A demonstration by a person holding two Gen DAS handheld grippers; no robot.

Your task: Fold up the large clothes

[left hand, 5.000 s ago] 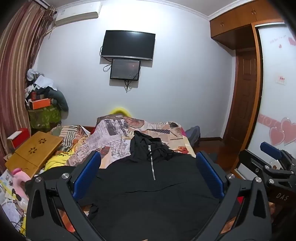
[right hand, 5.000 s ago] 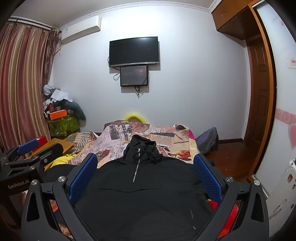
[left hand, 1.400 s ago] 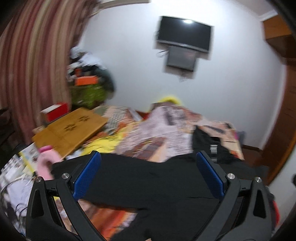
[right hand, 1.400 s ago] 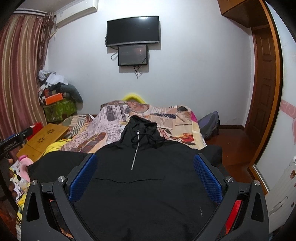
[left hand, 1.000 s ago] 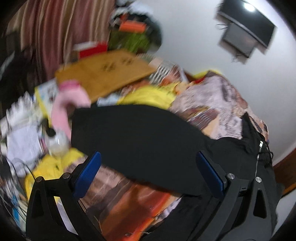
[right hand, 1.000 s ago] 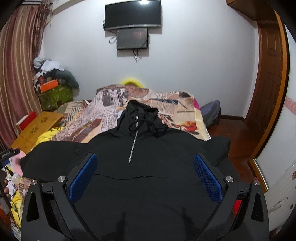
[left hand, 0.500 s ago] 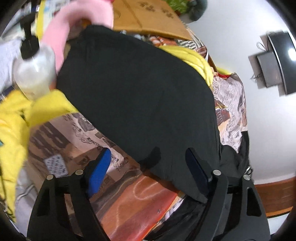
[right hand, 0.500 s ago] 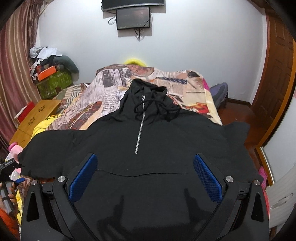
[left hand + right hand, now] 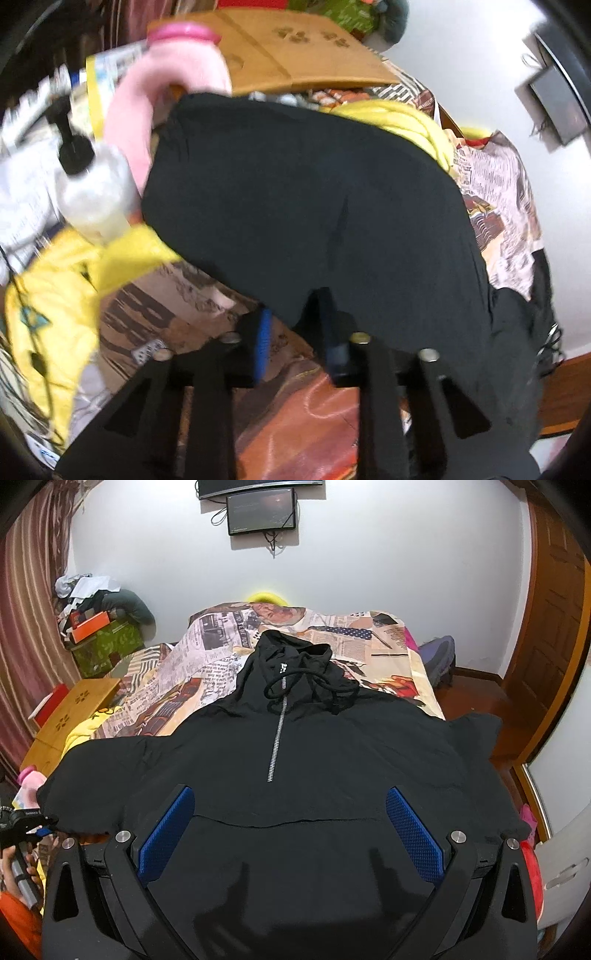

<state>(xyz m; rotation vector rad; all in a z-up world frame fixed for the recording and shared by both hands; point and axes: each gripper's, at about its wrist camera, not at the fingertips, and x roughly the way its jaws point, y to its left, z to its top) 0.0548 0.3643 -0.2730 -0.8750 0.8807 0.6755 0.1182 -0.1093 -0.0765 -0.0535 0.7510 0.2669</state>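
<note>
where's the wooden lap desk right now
In the right wrist view the light wooden lap desk with paw cutouts lies at the left edge of the bed, between the striped curtain and the black zip hoodie.

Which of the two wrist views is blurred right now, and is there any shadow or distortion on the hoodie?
Left wrist view: motion-smeared, especially the pink bottle and clear bottle. Right wrist view: sharp; soft finger shadows fall on the black hoodie near its bottom hem; fisheye bends the door frame and curtain.

Black hoodie [image 9: 295,760], zip half down, spread flat, face up, mid-frame on bed; sleeves out sideways, hood toward top.
</note>
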